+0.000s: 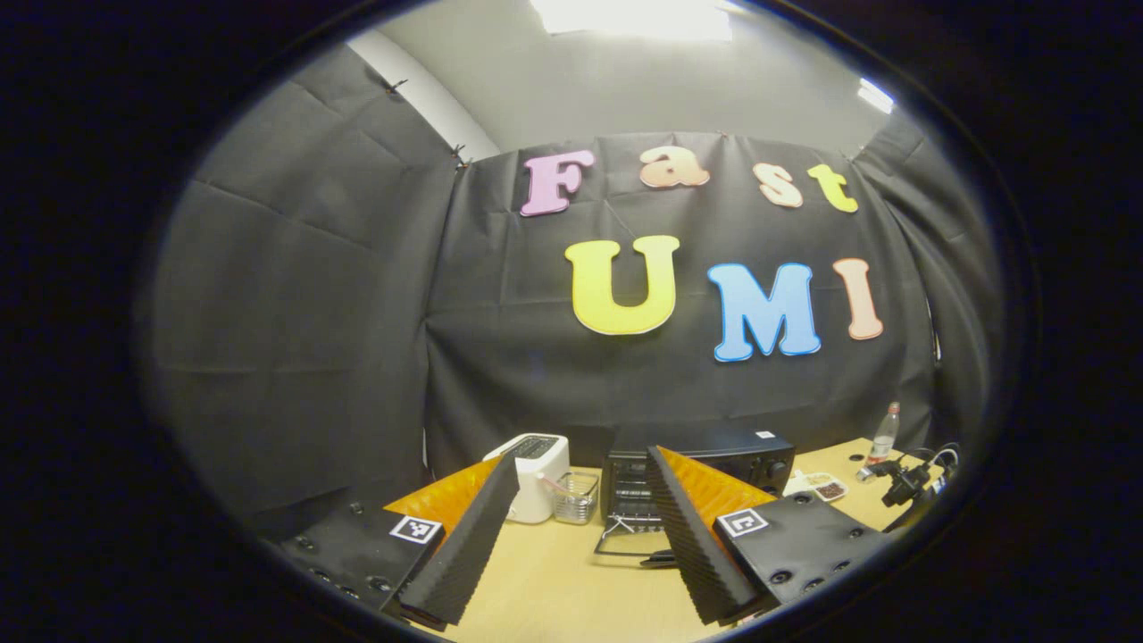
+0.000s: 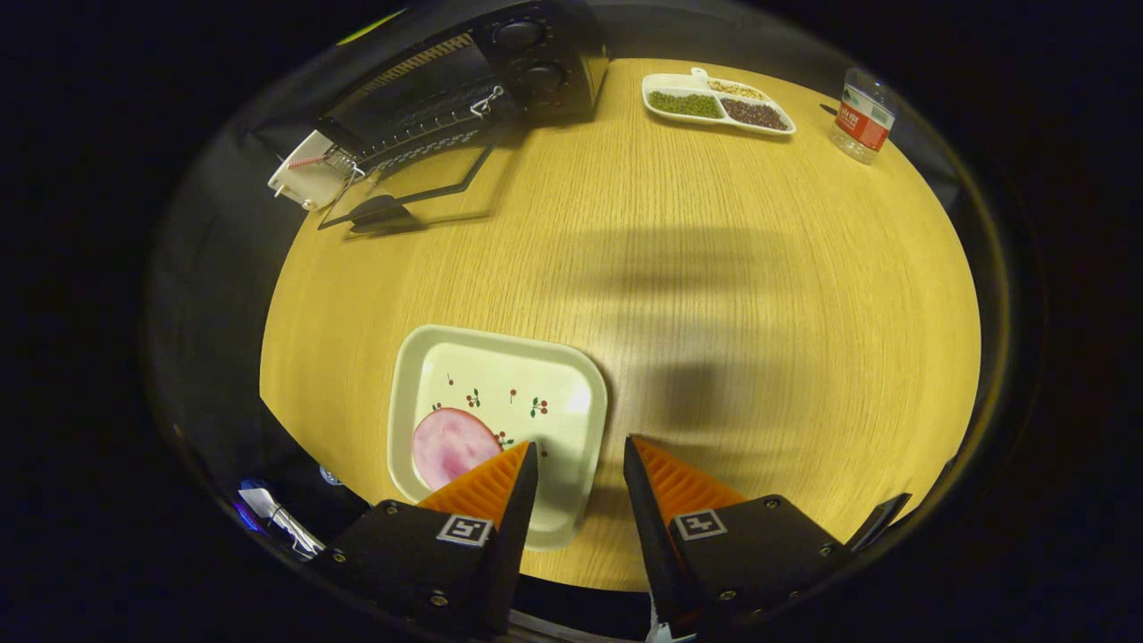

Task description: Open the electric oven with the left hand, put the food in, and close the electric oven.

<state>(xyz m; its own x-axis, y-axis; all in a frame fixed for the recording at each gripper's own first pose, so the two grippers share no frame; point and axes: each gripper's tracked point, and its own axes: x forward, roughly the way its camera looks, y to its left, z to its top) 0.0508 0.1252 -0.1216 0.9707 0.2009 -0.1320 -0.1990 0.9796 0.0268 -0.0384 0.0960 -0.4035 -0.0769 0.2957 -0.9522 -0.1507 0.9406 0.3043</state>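
Note:
The black electric oven stands at the back of the wooden table with its glass door folded down flat. My left gripper is open and empty, well in front of the oven and raised above the table. In the right gripper view the oven is at the top left, its door open. A pink round slice of food lies on a cream square plate near the table's front edge. My right gripper hovers open over the plate's right rim, just right of the slice.
A white toaster and a wire basket stand left of the oven. Right of it are a divided dish of beans and a plastic bottle. A black device with cables sits at the table's right edge.

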